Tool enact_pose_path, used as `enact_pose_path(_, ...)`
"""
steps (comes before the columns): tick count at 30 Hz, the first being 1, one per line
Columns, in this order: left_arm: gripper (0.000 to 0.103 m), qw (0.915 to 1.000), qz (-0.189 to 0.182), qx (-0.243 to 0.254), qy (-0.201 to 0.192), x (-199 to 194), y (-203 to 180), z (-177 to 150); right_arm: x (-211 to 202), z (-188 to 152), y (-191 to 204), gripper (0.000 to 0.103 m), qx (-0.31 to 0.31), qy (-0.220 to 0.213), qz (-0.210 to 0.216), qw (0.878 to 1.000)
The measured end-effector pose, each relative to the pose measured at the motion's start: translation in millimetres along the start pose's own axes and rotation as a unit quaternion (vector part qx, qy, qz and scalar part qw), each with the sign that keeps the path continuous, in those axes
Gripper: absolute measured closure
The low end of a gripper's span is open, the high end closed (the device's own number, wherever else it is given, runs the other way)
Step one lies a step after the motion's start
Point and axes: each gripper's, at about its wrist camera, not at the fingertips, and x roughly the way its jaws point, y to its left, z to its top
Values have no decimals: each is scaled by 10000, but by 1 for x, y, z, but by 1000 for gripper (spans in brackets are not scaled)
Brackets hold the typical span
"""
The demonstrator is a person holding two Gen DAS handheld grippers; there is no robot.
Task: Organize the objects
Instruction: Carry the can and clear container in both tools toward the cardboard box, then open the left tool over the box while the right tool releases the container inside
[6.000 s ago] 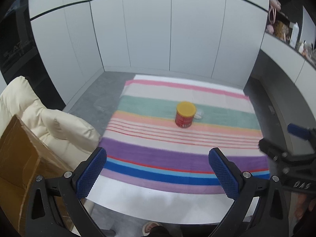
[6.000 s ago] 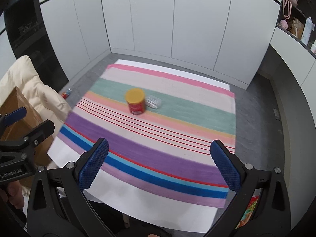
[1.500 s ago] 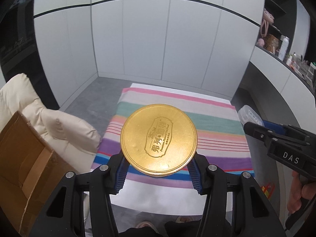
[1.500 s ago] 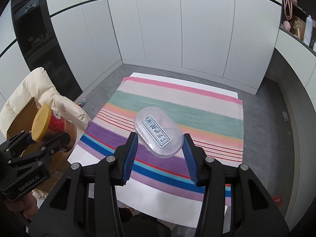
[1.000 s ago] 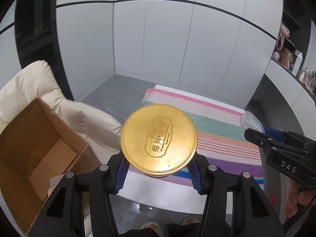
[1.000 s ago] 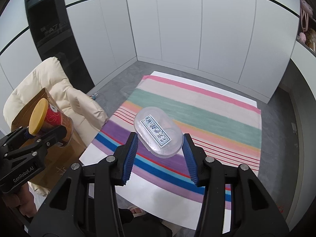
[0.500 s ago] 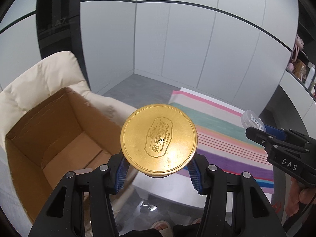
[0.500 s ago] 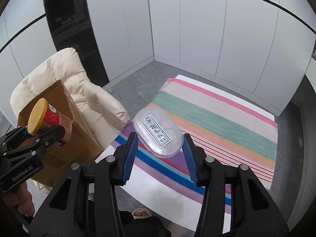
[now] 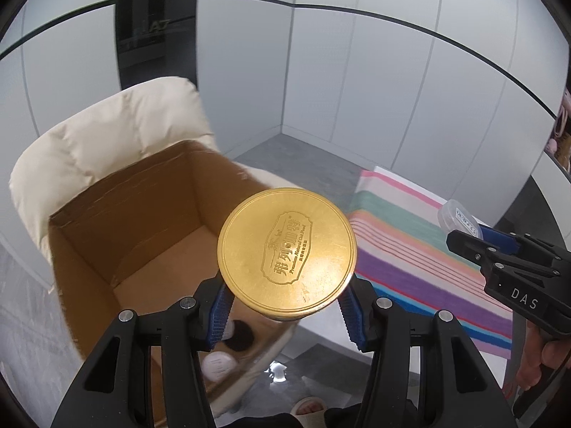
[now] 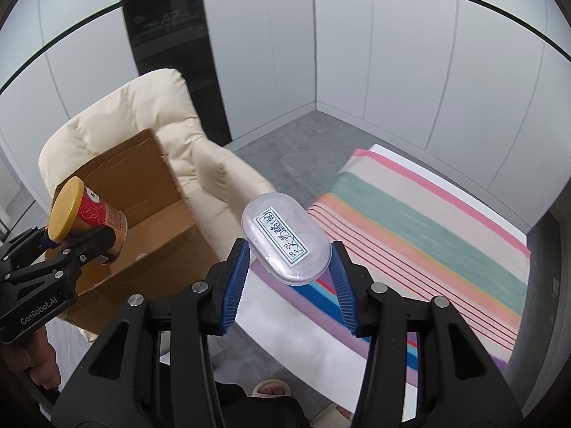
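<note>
My left gripper point(image 9: 285, 308) is shut on a red can with a gold lid point(image 9: 286, 254), held in the air over the near corner of an open cardboard box point(image 9: 117, 235). In the right wrist view the same can point(image 10: 85, 219) hangs at the left, above the box point(image 10: 142, 242). My right gripper point(image 10: 287, 278) is shut on a clear oval plastic case point(image 10: 283, 239) with a white label, held to the right of the box. That case point(image 9: 456, 215) also shows at the right edge of the left wrist view.
The box sits on a cream padded armchair point(image 9: 107, 132), and small round items point(image 9: 219, 363) lie in its bottom. A striped mat point(image 10: 428, 235) lies on the grey floor to the right. White wall panels stand behind. A person's slippered feet point(image 10: 273, 388) show below.
Both grippers have swung left with their loads, away from the striped mat. The box and armchair have come toward the middle of both views, and the can now hangs over the box's opening.
</note>
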Motion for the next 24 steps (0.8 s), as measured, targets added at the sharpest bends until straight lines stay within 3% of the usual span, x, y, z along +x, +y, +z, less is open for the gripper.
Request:
enact_pose_path(15, 49, 9978, 624, -206, 64, -14, 67, -17, 15, 8, 80, 55, -596, 38, 455, 9972)
enact_pose_path(19, 48, 9981, 565, -201, 147, -12, 78, -23, 19, 10, 100, 55, -732, 66, 546, 9958)
enact_pose_path(21, 35, 9981, 561, -233, 55, -14, 84, -21, 22, 10, 109, 55, -799, 88, 583, 9951)
enact_pose_path(23, 0, 9967, 725, -269, -246, -27, 91, -20, 23, 11, 117, 55, -838, 91, 629, 9945)
enact_pose_path(24, 0, 9939, 957, -331, -441, -35, 95, -21, 23, 11, 119, 55, -853, 95, 650, 9942)
